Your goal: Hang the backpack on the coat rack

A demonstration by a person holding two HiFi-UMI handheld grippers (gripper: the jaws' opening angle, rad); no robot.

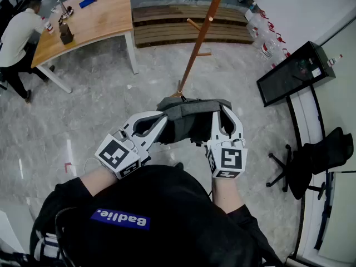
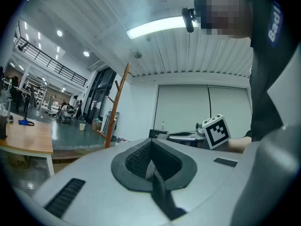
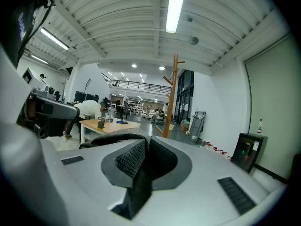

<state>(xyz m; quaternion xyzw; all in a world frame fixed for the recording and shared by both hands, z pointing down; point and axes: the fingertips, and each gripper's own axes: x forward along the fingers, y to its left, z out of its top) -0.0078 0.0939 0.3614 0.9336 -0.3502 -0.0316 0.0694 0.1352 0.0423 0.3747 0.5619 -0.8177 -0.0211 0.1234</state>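
A dark grey backpack (image 1: 192, 121) hangs in front of me between both grippers. The left gripper (image 1: 162, 120) holds its left side. In the left gripper view the jaws of this gripper (image 2: 151, 163) are shut on a dark backpack strap (image 2: 162, 197). The right gripper (image 1: 222, 114) holds the bag's right side. Its own view shows the gripper (image 3: 146, 160) clamped on another strap (image 3: 136, 187), with the bag's top (image 3: 113, 138) just behind. The wooden coat rack (image 1: 199, 38) stands beyond the bag, its pegs above it, and also shows as the coat rack (image 2: 117, 107) and the coat rack (image 3: 171, 98).
A wooden table (image 1: 83, 18) with a person (image 1: 19, 35) at it stands far left. Low wooden steps (image 1: 183, 24) lie behind the rack. A black cabinet (image 1: 292, 71) and an office chair (image 1: 317, 160) are on the right, with bottles (image 1: 261, 32) by the wall.
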